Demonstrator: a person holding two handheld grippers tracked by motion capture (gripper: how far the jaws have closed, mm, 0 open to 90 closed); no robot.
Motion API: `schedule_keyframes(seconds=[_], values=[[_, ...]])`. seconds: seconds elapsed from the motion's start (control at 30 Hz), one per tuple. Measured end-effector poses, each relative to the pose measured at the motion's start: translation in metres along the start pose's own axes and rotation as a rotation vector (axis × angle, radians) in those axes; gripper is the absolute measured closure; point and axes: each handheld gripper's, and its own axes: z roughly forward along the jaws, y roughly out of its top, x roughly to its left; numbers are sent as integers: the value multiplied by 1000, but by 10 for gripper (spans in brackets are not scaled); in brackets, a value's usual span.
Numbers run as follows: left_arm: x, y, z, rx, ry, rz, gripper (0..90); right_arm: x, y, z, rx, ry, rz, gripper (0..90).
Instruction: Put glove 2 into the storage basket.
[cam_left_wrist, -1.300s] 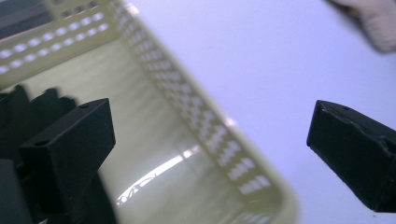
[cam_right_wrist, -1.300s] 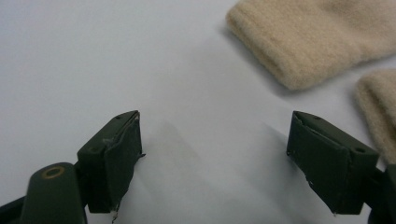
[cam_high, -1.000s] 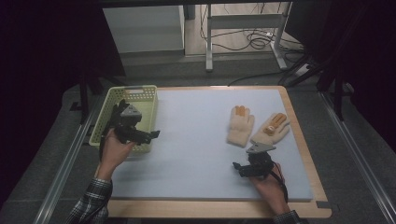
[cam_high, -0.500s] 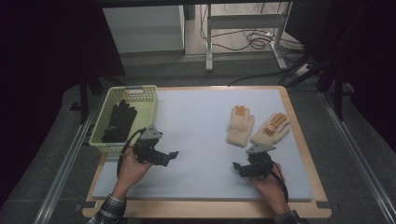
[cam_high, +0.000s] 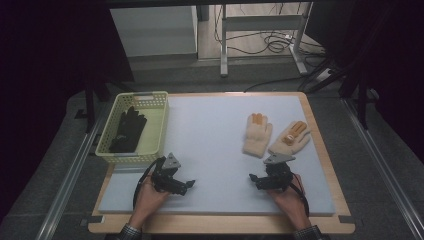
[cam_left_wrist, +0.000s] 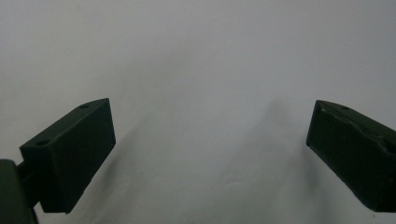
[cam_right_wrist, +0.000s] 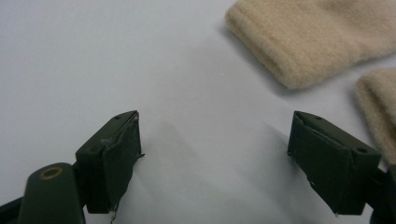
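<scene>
Two beige gloves with orange fingertips lie on the pale mat at the right: one glove (cam_high: 257, 134) to the left, the other glove (cam_high: 291, 138) beside it. Black gloves (cam_high: 127, 130) lie in the yellow basket (cam_high: 159, 125) at the left. My left gripper (cam_high: 187, 186) rests low on the mat below the basket, open and empty (cam_left_wrist: 210, 140). My right gripper (cam_high: 253, 179) sits on the mat just below the beige gloves, open and empty (cam_right_wrist: 215, 154). In the right gripper view a beige cuff (cam_right_wrist: 299, 42) lies ahead and the second cuff (cam_right_wrist: 378, 107) is at the right edge.
The pale mat (cam_high: 215, 145) lies on a wooden table (cam_high: 330, 165) edged by metal rails. A white cabinet (cam_high: 155, 30) and a metal frame with cables (cam_high: 265, 35) stand on the floor behind.
My left gripper let go of the black gloves in the basket, then moved down and right to the mat's front. The right gripper has stayed in place.
</scene>
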Motion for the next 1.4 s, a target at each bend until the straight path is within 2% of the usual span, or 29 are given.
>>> schedule_keyframes(seconds=[0.03,0.1,0.23,0.53,0.73,0.9,1.03,1.4], values=[[0,-1,2,16,17,11,15,0,0,0,0,1,3,169],[1,-2,1,11,16,0,18,0,0,0,0,2,6,168],[5,-2,3,22,-8,-29,16,0,0,0,0,3,6,168],[4,-3,3,17,-2,-22,16,0,1,-1,5,-1,23,174],[4,-3,3,16,-1,-21,16,-3,11,-1,-5,8,29,197],[4,-3,3,16,-1,-21,16,-11,25,-3,-11,13,28,230],[4,-3,3,16,-1,-21,16,-21,37,-4,-16,24,51,243],[4,-3,3,15,0,-21,16,-46,64,7,-7,-36,33,277]])
